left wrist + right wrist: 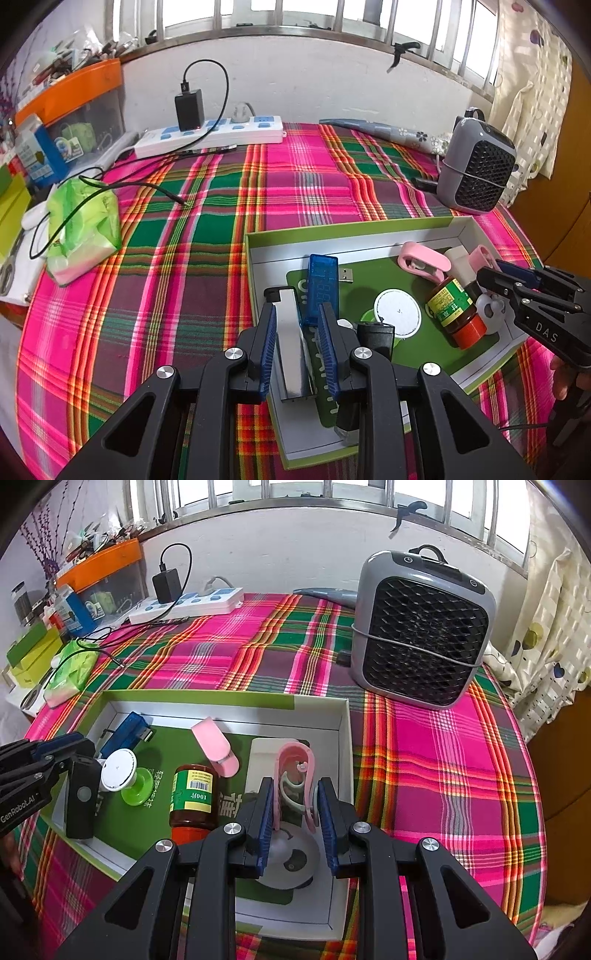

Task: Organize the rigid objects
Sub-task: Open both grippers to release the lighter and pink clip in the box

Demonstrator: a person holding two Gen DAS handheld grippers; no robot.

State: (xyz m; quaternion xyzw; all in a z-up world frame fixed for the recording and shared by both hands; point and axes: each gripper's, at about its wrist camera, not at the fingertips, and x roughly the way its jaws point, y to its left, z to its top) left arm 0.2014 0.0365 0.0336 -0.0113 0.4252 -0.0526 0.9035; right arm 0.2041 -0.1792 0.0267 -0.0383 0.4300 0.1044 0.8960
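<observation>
A green-sided box (351, 229) (221, 698) with a white inside lies on the plaid cloth. My left gripper (297, 347) straddles a silver block (290, 350) lying along the box's left wall. The left pad touches the block, and a thin strip of the green floor shows before the right pad. My right gripper (295, 812) (491, 277) is shut on a pink clip (295, 771) at the box's right end, above a white panda piece (291, 856). Also in the box are a blue USB stick (321, 284), a brown bottle (452, 302), a white disc (397, 314) and a black device (375, 334).
A grey fan heater (421, 627) stands behind the box's right end. A power strip (210, 134) with a charger lies by the wall. A green tissue pack (85, 225) and a loose cable lie at the left. An orange-lidded bin (74, 92) and clutter fill the far left.
</observation>
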